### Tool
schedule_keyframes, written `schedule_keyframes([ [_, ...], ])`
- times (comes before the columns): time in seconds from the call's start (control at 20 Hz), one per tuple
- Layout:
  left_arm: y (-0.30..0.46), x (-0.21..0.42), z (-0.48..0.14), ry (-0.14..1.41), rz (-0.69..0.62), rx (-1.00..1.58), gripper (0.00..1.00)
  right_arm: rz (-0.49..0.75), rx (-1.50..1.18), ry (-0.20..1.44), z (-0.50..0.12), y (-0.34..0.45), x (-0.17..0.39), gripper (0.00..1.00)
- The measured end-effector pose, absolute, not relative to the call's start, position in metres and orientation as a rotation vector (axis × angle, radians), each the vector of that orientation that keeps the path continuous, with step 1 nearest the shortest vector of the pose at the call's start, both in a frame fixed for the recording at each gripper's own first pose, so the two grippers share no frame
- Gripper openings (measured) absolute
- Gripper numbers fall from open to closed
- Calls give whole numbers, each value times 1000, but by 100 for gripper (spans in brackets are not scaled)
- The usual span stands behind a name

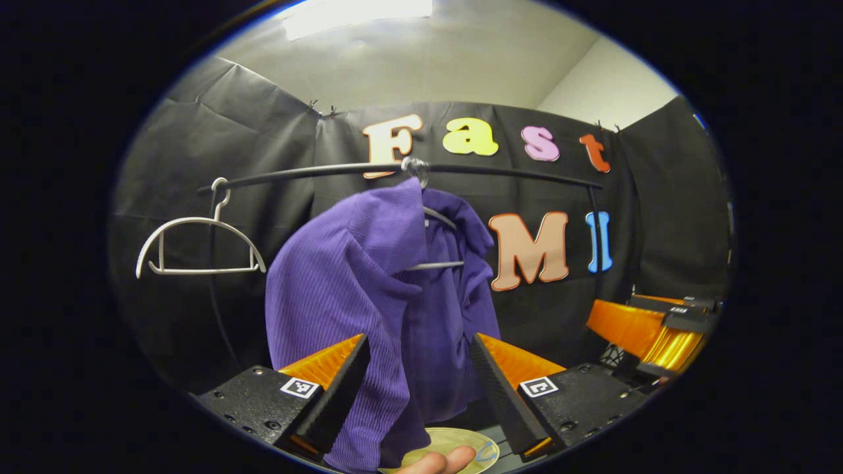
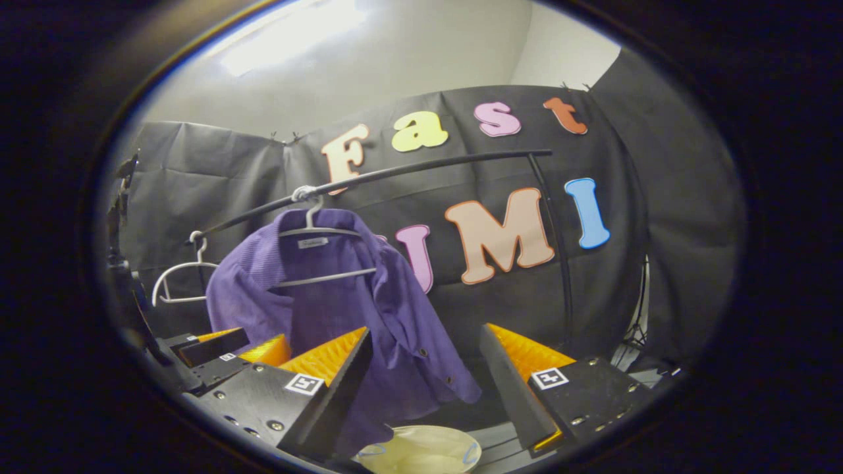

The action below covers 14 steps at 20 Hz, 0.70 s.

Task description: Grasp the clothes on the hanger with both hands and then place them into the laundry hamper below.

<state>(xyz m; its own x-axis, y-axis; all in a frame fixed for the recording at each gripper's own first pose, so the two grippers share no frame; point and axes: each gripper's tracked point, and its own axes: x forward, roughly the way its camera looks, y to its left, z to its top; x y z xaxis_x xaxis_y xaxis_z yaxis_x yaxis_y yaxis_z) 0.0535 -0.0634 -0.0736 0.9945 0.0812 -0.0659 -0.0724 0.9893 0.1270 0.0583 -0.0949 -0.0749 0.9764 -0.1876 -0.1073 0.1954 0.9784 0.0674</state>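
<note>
A purple shirt (image 1: 369, 283) hangs on a grey hanger (image 1: 438, 263) from a black rail (image 1: 500, 171). My left gripper (image 1: 421, 388) is open just in front of the shirt's lower part, and cloth shows in the gap between its fingers. In the right gripper view the shirt (image 2: 342, 309) drapes open on its hanger (image 2: 323, 232). My right gripper (image 2: 425, 382) is open too, with the shirt's right hem beyond its left finger. The pale round hamper (image 2: 421, 451) sits below the shirt, with its rim (image 1: 484, 451) visible in the left gripper view.
An empty grey hanger (image 1: 197, 243) hangs at the rail's left end, also seen as the empty hanger (image 2: 178, 276). The rail's upright post (image 2: 560, 263) stands on the right. The other gripper (image 1: 652, 329) is off to the right. A fingertip (image 1: 438, 461) shows low down.
</note>
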Motion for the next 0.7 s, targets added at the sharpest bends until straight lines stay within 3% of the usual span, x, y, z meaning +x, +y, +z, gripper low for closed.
schedule_keyframes([
  [0.05, -59, 60, -75, 59, 110, 148, 99, -194, 72, 107, -81, -100, 63, 98],
  [0.5, 3, 97, -82, 38, 364, 234, 99, -113, 92, 155, -133, -109, 125, 98],
  [0.65, 9, 103, -79, 17, 363, 225, 95, -52, 102, 107, -132, -93, 148, 99],
  [0.7, 12, 107, -79, 17, 363, 230, 99, -32, 89, 93, -130, -87, 155, 98],
])
